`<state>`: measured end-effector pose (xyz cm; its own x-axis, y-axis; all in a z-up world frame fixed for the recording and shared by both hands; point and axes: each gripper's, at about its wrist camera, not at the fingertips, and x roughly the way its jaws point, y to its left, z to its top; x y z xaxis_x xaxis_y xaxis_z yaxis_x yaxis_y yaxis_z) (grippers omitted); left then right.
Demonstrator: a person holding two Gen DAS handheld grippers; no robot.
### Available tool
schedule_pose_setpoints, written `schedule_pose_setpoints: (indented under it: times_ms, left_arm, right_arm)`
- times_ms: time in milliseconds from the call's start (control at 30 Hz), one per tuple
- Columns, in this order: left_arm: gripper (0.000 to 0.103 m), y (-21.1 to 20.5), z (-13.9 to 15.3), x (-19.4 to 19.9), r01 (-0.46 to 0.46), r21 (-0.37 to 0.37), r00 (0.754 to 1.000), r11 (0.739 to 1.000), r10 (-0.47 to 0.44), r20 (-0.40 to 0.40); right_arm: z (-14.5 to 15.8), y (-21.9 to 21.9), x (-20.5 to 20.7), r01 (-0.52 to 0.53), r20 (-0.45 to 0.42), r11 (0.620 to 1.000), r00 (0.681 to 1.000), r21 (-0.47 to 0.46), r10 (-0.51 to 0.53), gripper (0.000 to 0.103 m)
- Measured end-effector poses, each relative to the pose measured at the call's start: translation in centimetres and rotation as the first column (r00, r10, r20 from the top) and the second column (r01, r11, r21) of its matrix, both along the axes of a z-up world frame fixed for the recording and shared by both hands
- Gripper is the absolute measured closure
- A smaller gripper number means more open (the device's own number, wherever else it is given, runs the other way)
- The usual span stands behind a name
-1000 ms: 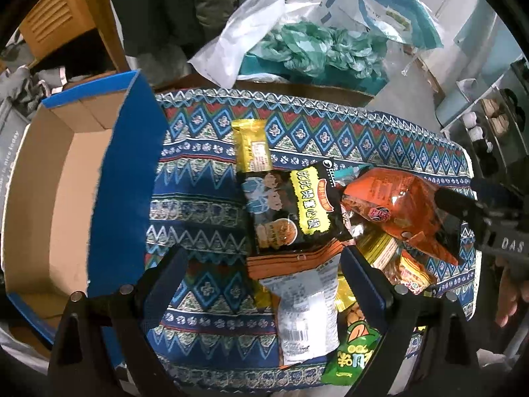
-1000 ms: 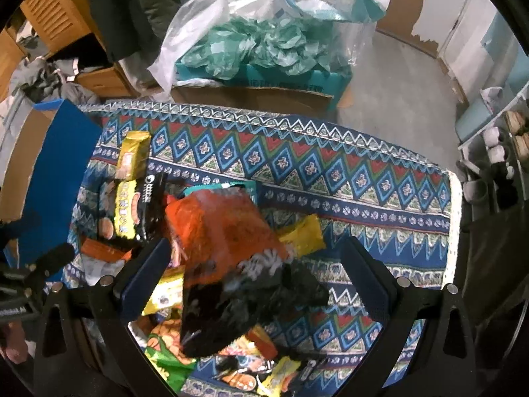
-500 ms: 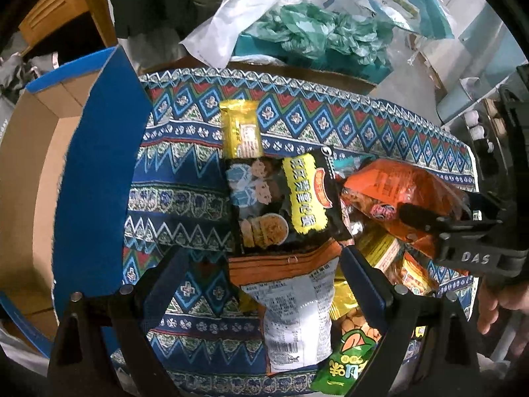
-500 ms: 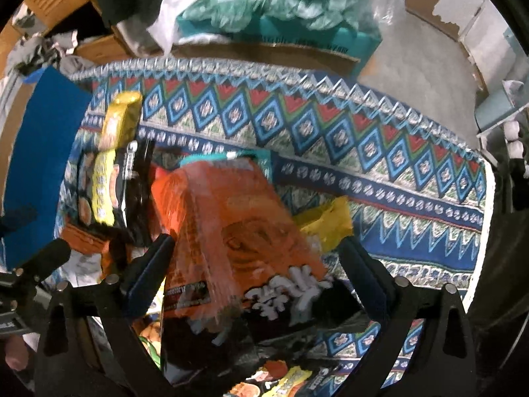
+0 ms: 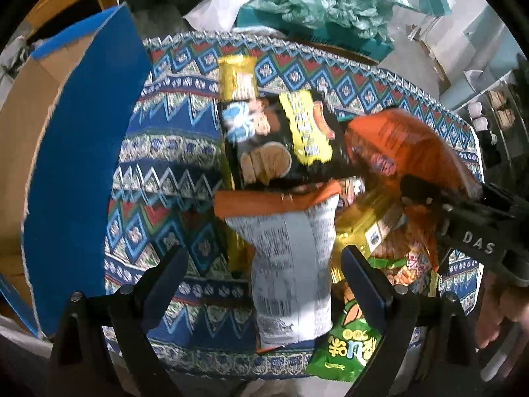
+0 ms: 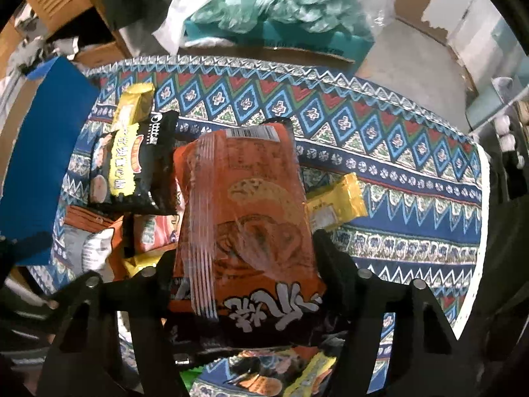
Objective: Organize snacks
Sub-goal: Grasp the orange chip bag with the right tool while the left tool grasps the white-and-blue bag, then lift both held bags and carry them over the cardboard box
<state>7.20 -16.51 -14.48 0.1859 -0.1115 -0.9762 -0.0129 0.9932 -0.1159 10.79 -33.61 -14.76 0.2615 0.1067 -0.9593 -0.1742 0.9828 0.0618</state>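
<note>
A pile of snack packs lies on the patterned cloth. My right gripper is closing on a large orange bag, one jaw against each side of it; the bag also shows in the left wrist view. My left gripper is open and empty, its jaws on either side of an orange-and-white pack without touching it. A black-and-yellow biscuit pack and a yellow bar lie beyond it. A green pack lies at the near edge.
An open cardboard box with a blue flap stands at the left of the table. A second yellow bar lies right of the orange bag. Plastic bags and a teal box sit beyond the far edge. Shelves stand at right.
My right gripper has narrowed from wide open onto the orange bag, which now lies straight between the jaws. My left gripper has moved forward over the orange-and-white pack.
</note>
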Motion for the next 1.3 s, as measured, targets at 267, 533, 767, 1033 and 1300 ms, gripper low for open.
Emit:
schedule_pose_setpoints:
  times_ms: [267, 533, 767, 1033, 1300]
  left_arm:
    - [0.016, -1.4, -2.1, -0.9, 0.058, 0.019, 0.998, 0.998, -0.057, -0.029]
    - [0.060, -1.1, -2.8, -1.2, 0.072, -0.044, 0.997, 0.996, -0.073, -0.027]
    - [0.064, 0.1, -1.0, -1.4, 0.065, -0.038, 0.998, 0.997, -0.064, 0.025]
    - [0.065, 0.5, 2.2, -2.2, 0.085, -0.024, 0.989, 0.996, -0.082, 0.120]
    - [0.065, 1.8, 4.7, -2.5, 0.098, 0.012, 0.974, 0.995, -0.098, 0.206]
  right_arm:
    - [1.5, -0.2, -2.3, 0.049, 0.070, 0.999, 0.996, 0.008, -0.049, 0.041]
    - [1.9, -0.8, -3.4, 0.078, 0.066, 0.997, 0.995, 0.008, -0.078, 0.041]
    - [2.9, -0.6, -4.5, 0.097, 0.091, 0.995, 0.991, 0.013, -0.098, 0.041]
    - [4.3, 0.6, -5.5, 0.100, 0.127, 0.994, 0.986, 0.040, -0.104, 0.041]
    - [6.0, 1.9, -6.2, 0.103, 0.175, 0.994, 0.979, 0.044, -0.109, 0.041]
